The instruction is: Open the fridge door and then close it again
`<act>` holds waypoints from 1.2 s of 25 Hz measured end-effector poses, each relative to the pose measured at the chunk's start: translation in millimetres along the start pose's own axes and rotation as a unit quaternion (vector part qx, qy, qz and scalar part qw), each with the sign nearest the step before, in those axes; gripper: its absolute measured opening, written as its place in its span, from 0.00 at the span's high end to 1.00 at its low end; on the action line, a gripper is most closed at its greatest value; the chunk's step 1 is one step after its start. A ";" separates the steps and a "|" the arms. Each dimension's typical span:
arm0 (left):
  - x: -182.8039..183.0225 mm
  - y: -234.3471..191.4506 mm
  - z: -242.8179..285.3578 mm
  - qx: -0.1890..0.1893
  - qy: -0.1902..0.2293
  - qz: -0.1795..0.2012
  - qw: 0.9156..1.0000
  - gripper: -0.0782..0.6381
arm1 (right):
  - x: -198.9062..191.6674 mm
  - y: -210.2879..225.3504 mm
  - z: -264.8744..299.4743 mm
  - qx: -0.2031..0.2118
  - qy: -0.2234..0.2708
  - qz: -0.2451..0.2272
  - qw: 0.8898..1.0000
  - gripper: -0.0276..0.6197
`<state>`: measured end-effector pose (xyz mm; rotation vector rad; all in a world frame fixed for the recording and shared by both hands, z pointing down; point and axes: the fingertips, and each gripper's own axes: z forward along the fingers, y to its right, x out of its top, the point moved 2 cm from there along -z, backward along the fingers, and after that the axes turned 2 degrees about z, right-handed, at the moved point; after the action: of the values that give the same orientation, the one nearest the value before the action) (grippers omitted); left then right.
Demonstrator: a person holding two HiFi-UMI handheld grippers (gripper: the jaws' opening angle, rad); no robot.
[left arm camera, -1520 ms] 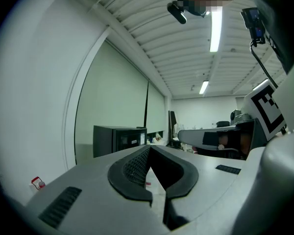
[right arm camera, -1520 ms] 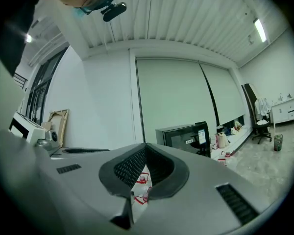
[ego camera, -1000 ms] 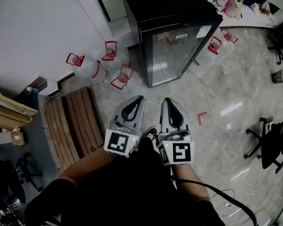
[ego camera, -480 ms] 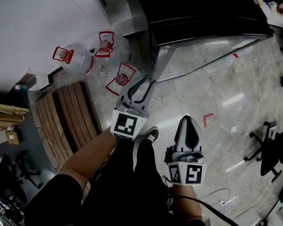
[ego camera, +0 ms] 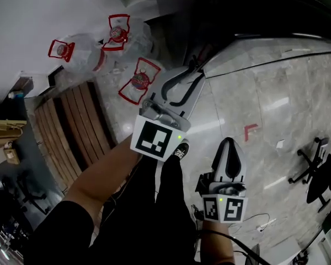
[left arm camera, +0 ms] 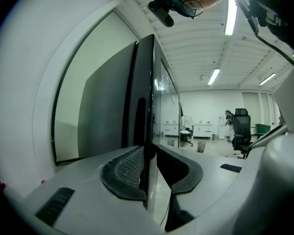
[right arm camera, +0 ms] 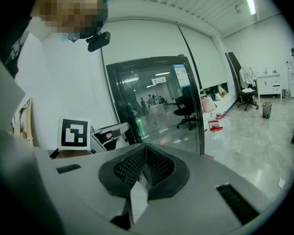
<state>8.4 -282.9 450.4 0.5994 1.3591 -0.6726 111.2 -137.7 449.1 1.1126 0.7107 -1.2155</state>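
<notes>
Up against the fridge [ego camera: 209, 4], the left tool [ego camera: 194, 70] pinches the edge of the door [ego camera: 265, 51]. In the head view the fridge is cut off at the top and is so dark that cabinet and door merge, and the tool's tips are hard to pick out against it. The left gripper view settles the grip. There the left tool [left arm camera: 149, 153] has the thin dark door [left arm camera: 148, 82] running straight between its 2 jaws, with a ribbed pad [left arm camera: 125, 168] against one side. No view makes clear how far the door stands off the cabinet.

The right tool [ego camera: 230, 143] hangs well apart from the fridge, over the floor. The right gripper view shows the right tool [right arm camera: 146, 148] with its jaws pressed together and nothing between them. Only that view shows the glass face of the door [right arm camera: 157, 102] front on, full of reflections. The left tool's marker cube [right arm camera: 74, 133] sits at the door's left side.

Only the head view shows 3 jugs [ego camera: 85, 57] with red handles left of the fridge and a pallet [ego camera: 71, 126] further left. It also shows a shoe [ego camera: 180, 149] between the tools. A chair [ego camera: 320, 170] is partly cut off at the right border.
</notes>
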 end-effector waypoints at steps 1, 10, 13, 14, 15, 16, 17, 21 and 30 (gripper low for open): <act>-0.5 -0.2 -0.3 0.000 0.003 0.002 1.000 0.77 | -3.5 2.5 -0.6 -0.003 -0.002 0.003 1.000 0.93; -5.0 1.4 -3.1 0.013 0.008 -0.016 1.000 0.80 | -14.4 22.0 -19.3 -0.028 0.003 0.017 0.999 0.93; -2.9 17.4 -10.3 -0.004 0.006 0.018 1.000 0.81 | -12.4 27.5 -30.0 -0.034 0.008 0.018 0.999 0.93; -5.1 30.5 -16.2 -0.018 -0.004 0.033 0.999 0.81 | -10.8 29.5 -33.8 -0.036 0.010 0.017 0.999 0.93; -8.3 46.2 -23.2 -0.030 -0.014 0.039 0.999 0.81 | -8.9 31.6 -37.8 -0.039 0.012 0.016 0.999 0.93; -10.5 63.1 -29.8 -0.036 -0.020 0.036 0.998 0.82 | -6.9 34.4 -42.1 -0.043 0.014 0.014 0.999 0.93; -10.6 79.6 -34.9 -0.036 -0.019 0.030 0.999 0.82 | -4.6 38.1 -46.8 -0.048 0.017 0.012 0.999 0.93; -2.4 131.9 -42.9 -0.013 0.010 0.019 1.000 0.83 | 3.3 60.2 -69.2 -0.073 0.033 0.005 0.997 0.93; -0.5 206.0 -47.8 0.016 0.004 0.022 1.000 0.84 | 4.0 111.4 -134.8 -0.125 0.056 0.002 0.991 0.93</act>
<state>128.1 -108.5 445.6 0.6552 1.3411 -0.6586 236.3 -16.9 430.6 0.9775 0.9199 -1.0347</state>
